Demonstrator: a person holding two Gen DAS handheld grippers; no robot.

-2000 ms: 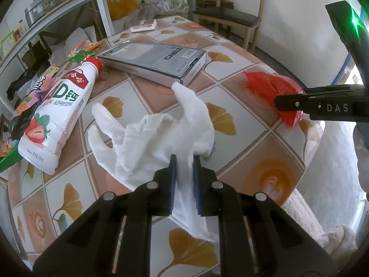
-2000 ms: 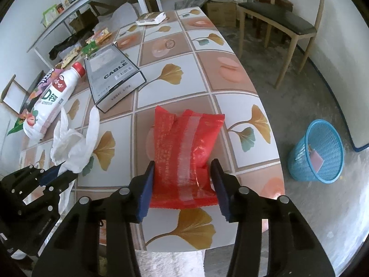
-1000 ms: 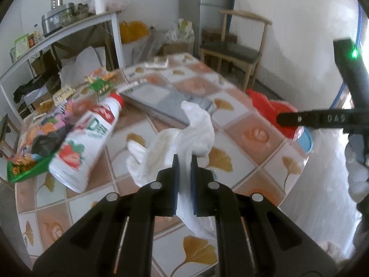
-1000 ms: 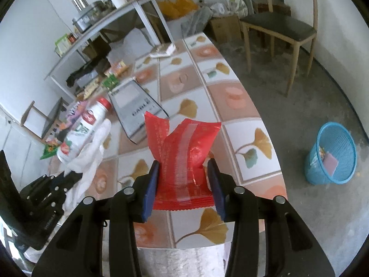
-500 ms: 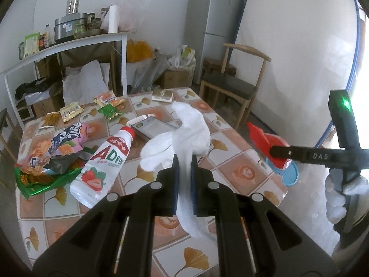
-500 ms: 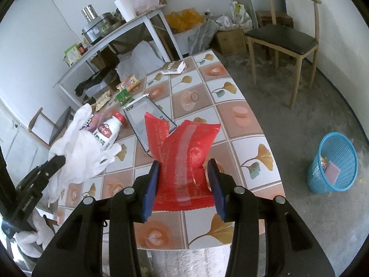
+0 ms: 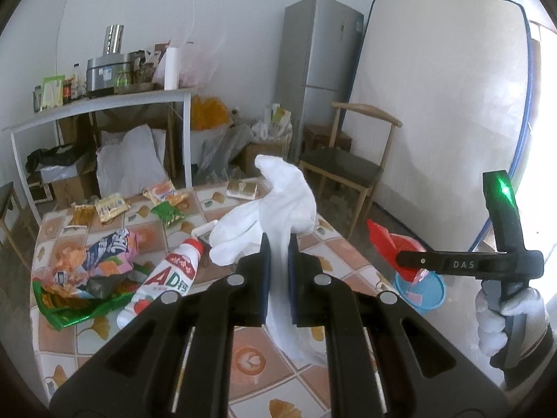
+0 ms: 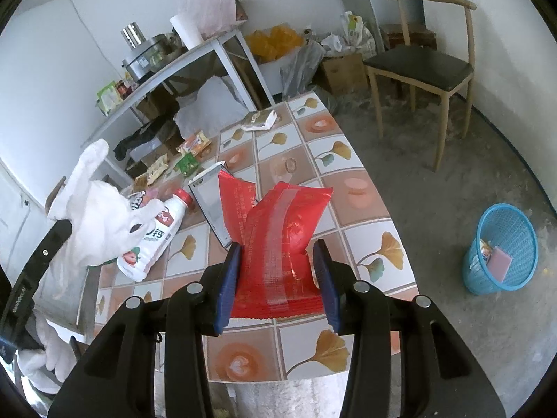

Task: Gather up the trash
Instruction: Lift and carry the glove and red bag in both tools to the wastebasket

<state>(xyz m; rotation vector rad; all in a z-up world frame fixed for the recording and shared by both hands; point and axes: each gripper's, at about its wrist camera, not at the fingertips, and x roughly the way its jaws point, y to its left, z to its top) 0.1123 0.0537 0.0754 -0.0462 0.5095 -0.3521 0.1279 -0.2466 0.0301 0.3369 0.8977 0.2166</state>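
Tiled table (image 8: 351, 205) fills the middle of our room, and on the concrete floor to its right, well apart from the table edge, stands the blue bin (image 8: 501, 247). We hold two pieces of trash above the table. Our left gripper (image 7: 277, 254) is closed narrow on a white glove (image 7: 278, 205), which hangs limp below the jaws. Our right gripper (image 8: 278, 261) is half closed on a red wrapper (image 8: 278, 237), whose long axis runs forward along the fingers. From the right gripper the bin lies to the right and lower, with nothing between. We judge the right hand is nearer to it, so the wrapper should go first; the left must cross over the table corner.
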